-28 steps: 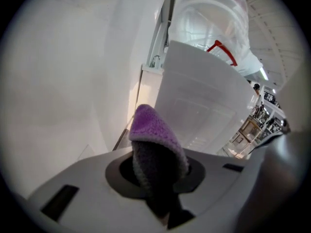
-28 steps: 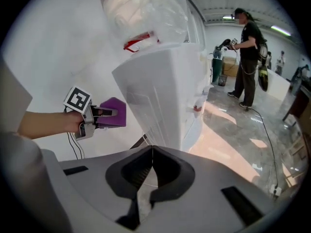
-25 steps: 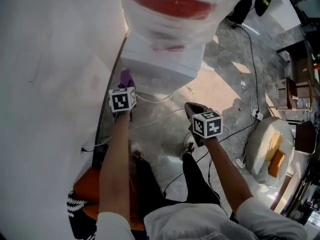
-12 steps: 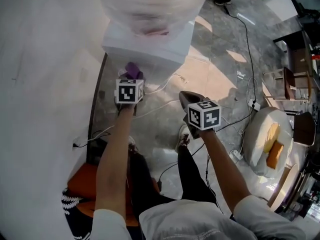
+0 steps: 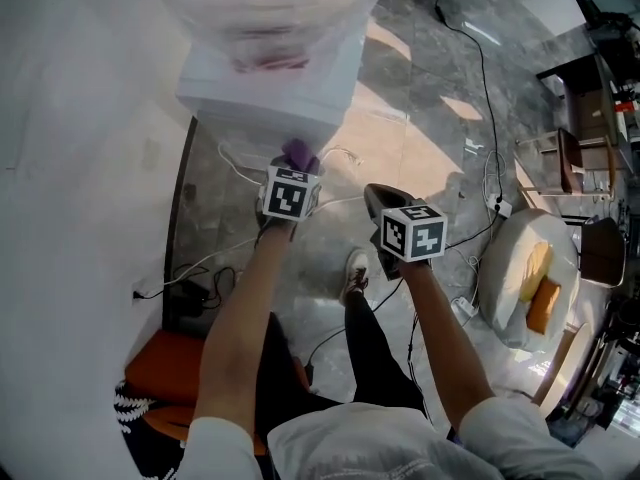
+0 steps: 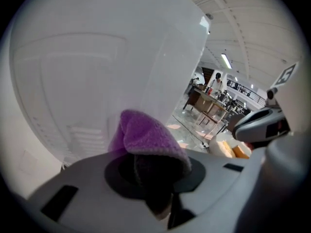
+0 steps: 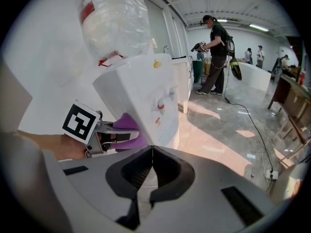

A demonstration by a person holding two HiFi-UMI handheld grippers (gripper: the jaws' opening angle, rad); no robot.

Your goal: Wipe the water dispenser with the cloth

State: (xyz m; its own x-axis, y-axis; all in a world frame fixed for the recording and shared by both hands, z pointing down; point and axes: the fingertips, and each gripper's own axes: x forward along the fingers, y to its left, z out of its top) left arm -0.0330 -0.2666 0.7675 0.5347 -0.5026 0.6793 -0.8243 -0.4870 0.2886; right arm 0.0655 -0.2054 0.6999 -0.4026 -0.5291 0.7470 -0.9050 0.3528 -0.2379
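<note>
Step in hand: wiping of a side wall of the dispenser [image 7: 146, 96] is judged to be under way.
Left gripper [image 5: 292, 171]: jaws are clenched on the cloth [image 6: 146, 137]; a purple fold is left standing out past the tips.
Right gripper [image 7: 152, 152]: jaws are closed together with nothing between them; it is held apart from the dispenser.
Cloth position: it is held low at the dispenser's side wall, beside the vent slats; actual contact cannot be confirmed.
Next move: the fold is to be pressed flat on the wall and drawn along it. A firm grip is called for, so that the cloth is not dragged out.
Count: one dispenser, one bottle [image 7: 114, 23] mounted on it, one cloth, two grippers.
</note>
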